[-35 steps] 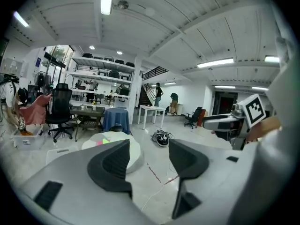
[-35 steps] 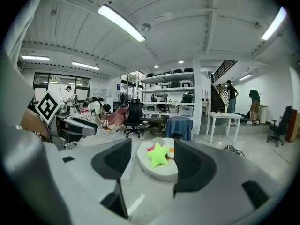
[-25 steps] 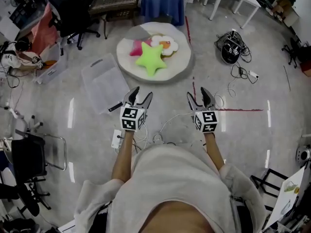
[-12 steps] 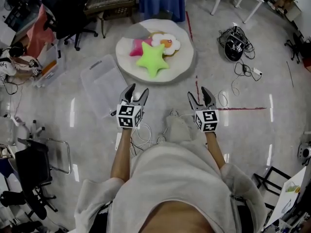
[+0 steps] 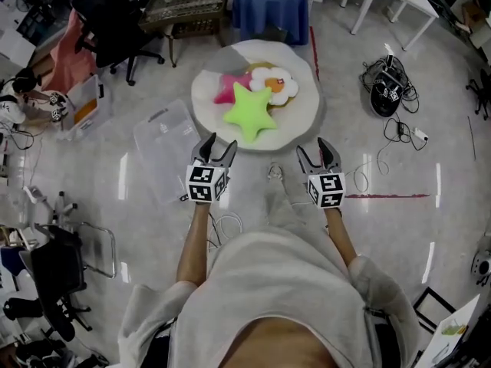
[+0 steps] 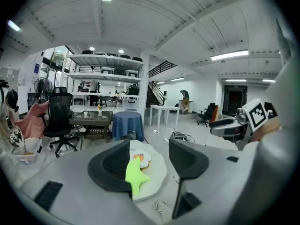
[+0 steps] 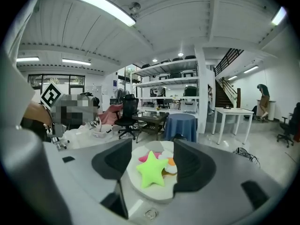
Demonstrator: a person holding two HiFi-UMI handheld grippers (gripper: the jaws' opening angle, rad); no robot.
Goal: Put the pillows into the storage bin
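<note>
Head view — left tongs [image 5: 220, 141], right tongs [image 5: 313, 145] spread, empty | green star pillow [image 5: 250, 113] on round white mat [image 5: 299, 113]

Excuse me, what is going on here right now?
A person holds a left gripper and a right gripper, both open and empty. Ahead lies a round white mat with three pillows: a green star pillow, a pink pillow and a flower pillow. None is picked up yet. A clear plastic container lies left of the mat.
</note>
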